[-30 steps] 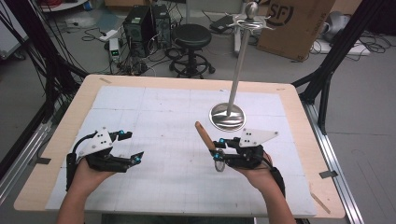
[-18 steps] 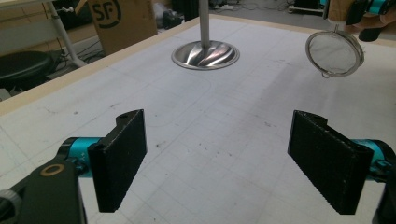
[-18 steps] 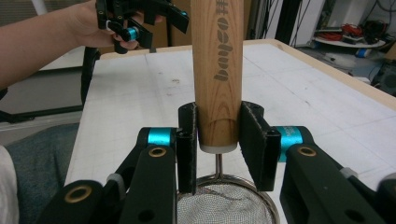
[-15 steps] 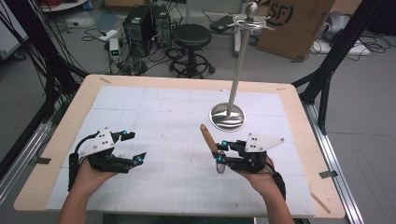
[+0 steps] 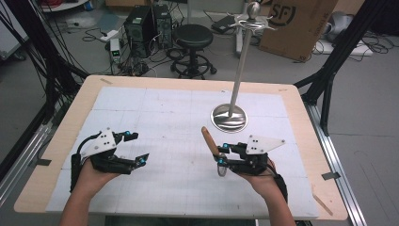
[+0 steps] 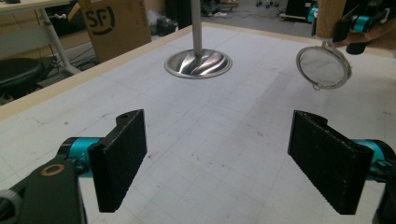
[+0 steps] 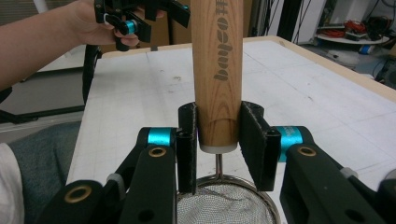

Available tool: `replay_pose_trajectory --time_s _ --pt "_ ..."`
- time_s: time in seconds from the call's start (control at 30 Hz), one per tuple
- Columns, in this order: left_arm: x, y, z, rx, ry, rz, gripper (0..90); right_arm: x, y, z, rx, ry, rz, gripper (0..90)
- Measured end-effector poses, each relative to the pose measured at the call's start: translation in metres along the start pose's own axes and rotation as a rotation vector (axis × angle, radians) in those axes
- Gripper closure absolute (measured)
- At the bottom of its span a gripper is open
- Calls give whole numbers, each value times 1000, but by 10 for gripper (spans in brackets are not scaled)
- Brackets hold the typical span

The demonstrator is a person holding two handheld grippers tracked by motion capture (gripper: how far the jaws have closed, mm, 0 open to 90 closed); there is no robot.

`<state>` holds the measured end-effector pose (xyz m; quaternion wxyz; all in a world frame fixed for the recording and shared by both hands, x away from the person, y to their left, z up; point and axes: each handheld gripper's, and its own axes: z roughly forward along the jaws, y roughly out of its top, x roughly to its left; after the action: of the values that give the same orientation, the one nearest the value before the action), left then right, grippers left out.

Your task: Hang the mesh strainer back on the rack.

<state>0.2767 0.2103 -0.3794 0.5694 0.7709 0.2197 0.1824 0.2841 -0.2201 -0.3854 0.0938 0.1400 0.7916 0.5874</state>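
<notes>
**Strainer gripped by its handle, stand waiting ahead**

While the left gripper rests spread and empty, the high view shows the right gripper pinching a mesh strainer, with the hanging stand just beyond. The left gripper view shows the mesh bowl dangling. In the right gripper view, the jaws clamp the wooden handle near its base, likely to keep it controlled for hanging.

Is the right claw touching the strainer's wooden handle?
Touching. In the right gripper view, both black jaws of the right claw press against the sides of the wooden handle, just above the mesh strainer.
</notes>
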Motion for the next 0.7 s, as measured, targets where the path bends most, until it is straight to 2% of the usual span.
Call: replay_pose_trajectory --time_s 0.13,0.33,0.7 --pt "1 0 0 -6 -8 -13 200 -2 -1 1 2 -1 4 680" --pt "-3 5 0 -32 -41 -35 198 -1 1 1 -11 4 -1 680" --pt "-12 32 16 -64 -102 -14 188 -3 10 0 -54 11 -8 681"
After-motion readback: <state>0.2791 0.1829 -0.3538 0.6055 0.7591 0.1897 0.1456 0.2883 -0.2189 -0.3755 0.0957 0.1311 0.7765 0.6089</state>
